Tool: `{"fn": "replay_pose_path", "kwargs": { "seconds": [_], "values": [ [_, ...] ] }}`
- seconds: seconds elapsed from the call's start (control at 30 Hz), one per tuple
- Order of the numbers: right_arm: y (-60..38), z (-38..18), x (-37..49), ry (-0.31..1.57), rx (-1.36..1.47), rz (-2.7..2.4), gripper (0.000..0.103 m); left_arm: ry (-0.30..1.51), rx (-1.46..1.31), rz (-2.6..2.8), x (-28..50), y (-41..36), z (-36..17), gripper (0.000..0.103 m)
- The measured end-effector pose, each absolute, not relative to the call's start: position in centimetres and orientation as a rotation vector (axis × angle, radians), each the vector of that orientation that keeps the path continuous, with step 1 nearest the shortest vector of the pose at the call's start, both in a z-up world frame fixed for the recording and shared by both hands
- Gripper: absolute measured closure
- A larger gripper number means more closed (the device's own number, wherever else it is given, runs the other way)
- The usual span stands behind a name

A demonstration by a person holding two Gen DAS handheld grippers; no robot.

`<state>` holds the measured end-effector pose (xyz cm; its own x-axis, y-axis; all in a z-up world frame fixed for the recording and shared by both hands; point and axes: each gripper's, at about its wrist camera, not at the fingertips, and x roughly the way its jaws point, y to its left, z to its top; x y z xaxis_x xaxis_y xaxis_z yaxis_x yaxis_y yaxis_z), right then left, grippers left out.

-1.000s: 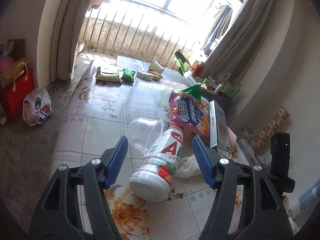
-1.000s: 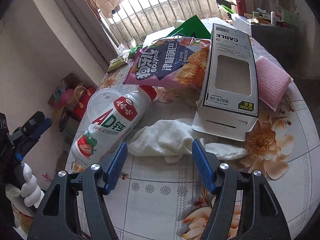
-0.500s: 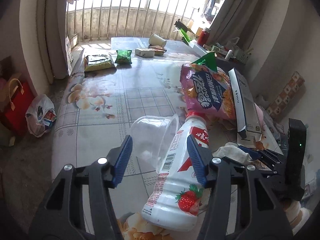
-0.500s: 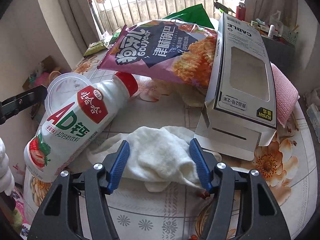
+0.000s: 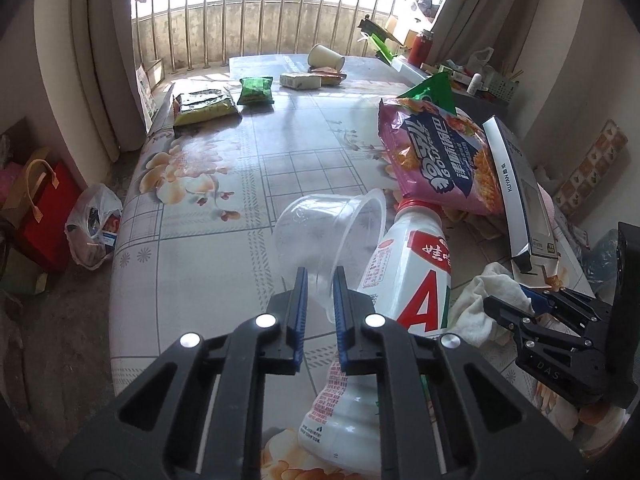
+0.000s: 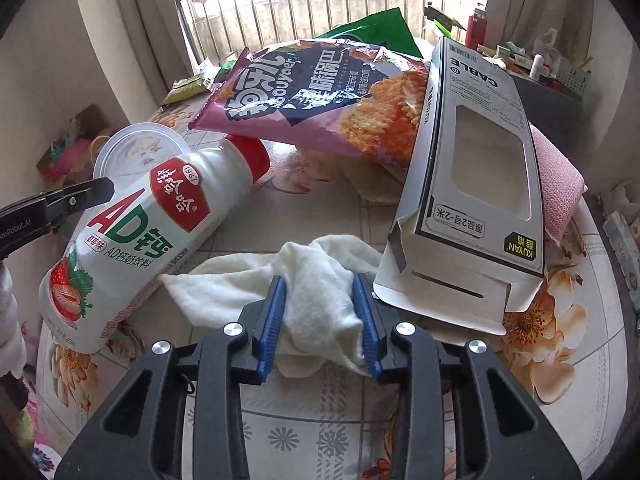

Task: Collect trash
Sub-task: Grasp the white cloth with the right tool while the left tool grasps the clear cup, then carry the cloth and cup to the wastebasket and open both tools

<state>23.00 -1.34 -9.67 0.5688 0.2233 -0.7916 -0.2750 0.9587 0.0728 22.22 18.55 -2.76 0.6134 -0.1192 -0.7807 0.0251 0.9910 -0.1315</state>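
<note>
1. Left tongs [image 5: 318, 276] first: the jaws have just been closing and now stand nearly together, with the rim of the clear plastic cup [image 5: 328, 236] caught between the blue pads. The cup wall looks pinched, so I call this clamped on the cup.
2. The cup lies on its side on the bench [image 5: 208, 248], mouth turned toward the right and slightly toward the camera, its long axis running away and to the left from the tongs. It sits straight ahead of the left tongs, touching the milk bottle [image 5: 404, 280] beside it.
3. Right tongs [image 6: 320, 308]: these jaws have just been closing too, and the white cloth [image 6: 320, 276] bunches up between the pads. Both pads press into the fabric, so they are gripping the cloth.
4. The cloth lies crumpled flat on the bench directly in front of the right tongs, between the bottle [image 6: 136, 228] on its left and the cable box [image 6: 476, 184] on its right, its edge tucked just under the bottle.
5. Looks: the cup is thin, see-through and empty; the cloth is soft, fluffy, off-white.
6. My read: each hand has its own piece, and a straight lift should clear both, though the bottle may roll.
</note>
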Motion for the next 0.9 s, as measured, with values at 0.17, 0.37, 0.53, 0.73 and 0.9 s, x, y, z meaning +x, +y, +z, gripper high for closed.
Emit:
{"fn": "replay_pose_path", "kwargs": {
  "seconds": [0.17, 0.37, 0.53, 0.73, 0.9],
  "values": [
    [-1.9, -9.6, 22.4, 0.937, -0.024, 0.309, 0.082, 0.883, -0.109, -0.066, 22.1, 19.2, -2.6, 0.098],
    [-2.5, -9.5, 21.4, 0.949, -0.012, 0.324, 0.086, 0.845, -0.106, -0.038, 21.6, 20.0, -2.4, 0.099],
    [-3.8, -9.1, 20.8, 0.965, 0.046, 0.354, 0.087, 0.801, -0.12, -0.01, 20.9, 21.0, -1.2, 0.1],
    [-5.6, -7.9, 20.1, 0.956, 0.149, 0.41, 0.087, 0.73, -0.112, 0.011, 19.5, 21.4, 1.1, 0.1],
    [-7.0, -6.4, 19.5, 0.945, 0.284, 0.518, 0.088, 0.674, -0.124, 0.013, 18.3, 21.5, 3.2, 0.1]
  ]
}}
